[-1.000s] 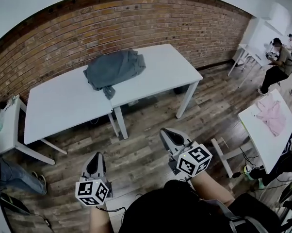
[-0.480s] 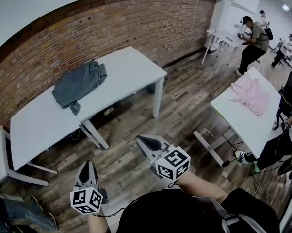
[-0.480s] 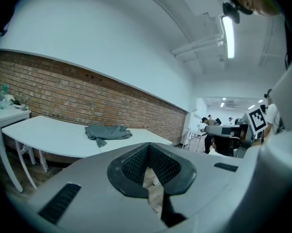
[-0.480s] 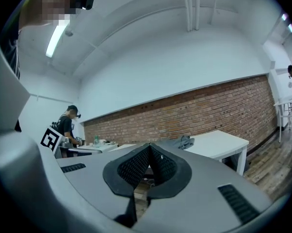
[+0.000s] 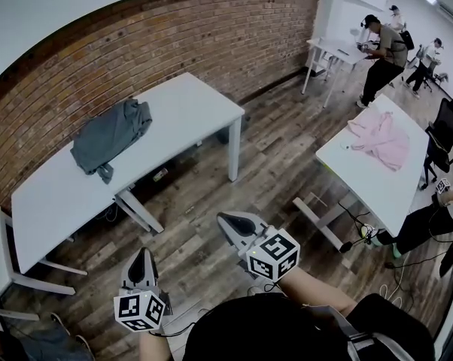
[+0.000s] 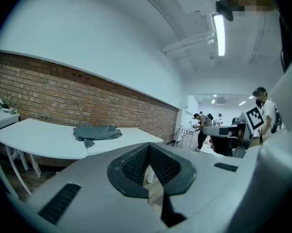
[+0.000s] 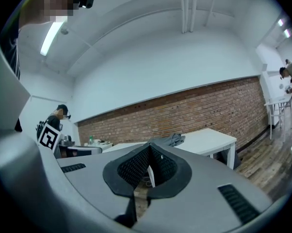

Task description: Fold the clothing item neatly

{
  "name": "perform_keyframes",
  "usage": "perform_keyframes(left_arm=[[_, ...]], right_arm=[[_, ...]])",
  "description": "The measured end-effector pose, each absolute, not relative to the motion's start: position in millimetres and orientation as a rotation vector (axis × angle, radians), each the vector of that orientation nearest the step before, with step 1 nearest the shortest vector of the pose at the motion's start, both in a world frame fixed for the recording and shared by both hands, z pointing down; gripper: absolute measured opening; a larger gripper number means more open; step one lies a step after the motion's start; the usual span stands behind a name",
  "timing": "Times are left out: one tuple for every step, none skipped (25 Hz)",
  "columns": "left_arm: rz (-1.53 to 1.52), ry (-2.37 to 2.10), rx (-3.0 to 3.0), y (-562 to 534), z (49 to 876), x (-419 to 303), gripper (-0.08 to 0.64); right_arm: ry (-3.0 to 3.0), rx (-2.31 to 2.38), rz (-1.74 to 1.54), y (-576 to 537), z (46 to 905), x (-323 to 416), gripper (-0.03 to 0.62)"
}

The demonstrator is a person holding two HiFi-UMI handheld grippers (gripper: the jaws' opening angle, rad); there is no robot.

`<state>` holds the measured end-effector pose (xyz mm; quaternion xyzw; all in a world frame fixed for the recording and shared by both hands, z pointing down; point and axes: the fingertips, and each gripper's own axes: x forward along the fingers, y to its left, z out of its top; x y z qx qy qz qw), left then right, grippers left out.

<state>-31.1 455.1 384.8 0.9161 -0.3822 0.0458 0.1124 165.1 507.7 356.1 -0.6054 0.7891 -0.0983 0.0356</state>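
Grey garment lies bunched near the far edge of the white tabletop, well apart from both grippers. Left gripper and right gripper are both clenched on nothing, out over the floor. Likely risk: a pinch into the heap catches several layers and drags it skewed; collar, sleeves and hems can't be made out in the folds.

The left tool has its jaws pressed together and empty (only wooden floor shows through the slit below them). Beyond it, a crumpled grey garment lies on a white surface in front of a brick wall.
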Motion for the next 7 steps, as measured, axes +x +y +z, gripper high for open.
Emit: perform_keyframes(left_arm=[[0.138,-1.117,2.689,456.0,385.3,-31.4,-0.003],[0.144,-1.114,2.691,455.7,385.7,-31.6,-0.003],[0.149,-1.111,2.692,454.3,385.9,-31.8,-0.002],[0.155,-1.108,2.692,452.4,386.3,-32.0,-0.002],[0.161,-1.105,2.692,450.4,386.9,-32.3,-0.003],[0.167,-1.101,2.692,448.6,387.5,-32.6,-0.003],[0.173,-1.097,2.691,446.8,388.3,-32.9,-0.003]], right_arm=[[2.408,-1.849,-0.319,509.7,355.0,165.7,-0.002],[2.396,-1.842,-0.33,510.3,353.6,166.3,-0.002],[2.389,-1.841,-0.333,509.6,352.3,166.8,-0.002],[2.387,-1.844,-0.332,508.1,351.6,166.9,-0.002],[2.386,-1.846,-0.332,506.5,351.5,166.7,-0.002],[2.386,-1.848,-0.333,505.0,351.6,166.4,-0.002],[2.385,-1.85,-0.335,503.5,351.8,166.0,-0.002]])
